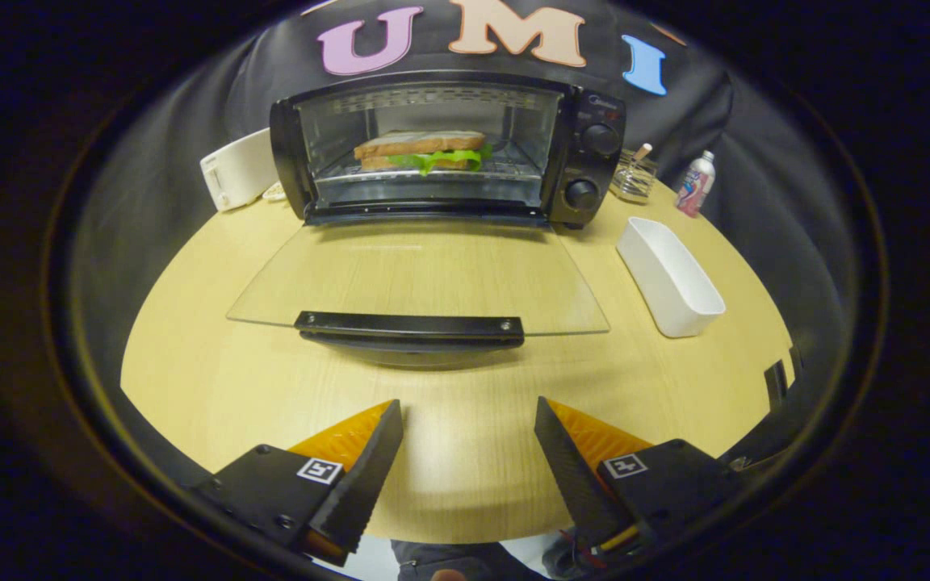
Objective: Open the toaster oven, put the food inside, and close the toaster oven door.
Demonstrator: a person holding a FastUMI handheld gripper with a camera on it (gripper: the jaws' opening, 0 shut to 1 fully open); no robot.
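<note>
My gripper [469, 411] is spread wide with nothing between its fingers, hovering over the bare wooden table [215, 379]. Each finger carries a small square black-and-white marker.

Just ahead of the fingers, the toaster oven's glass door [425, 278] lies folded all the way down, flat above the table, with its black handle [410, 325] nearest me. Beyond it the toaster oven [449, 149] stands open. The sandwich [422, 151], bread with green lettuce sticking out, sits on the wire rack inside. Two black knobs [598, 139] are on the oven's right panel; there is small writing above them, too blurred for me to read.

Left of the oven, touching or nearly so, is a white toaster [237, 169]. To its right a white oblong container [669, 277] lies on the table, with a small glass jar [634, 177] and a bottle [696, 183] with an unreadable coloured label behind it.
</note>
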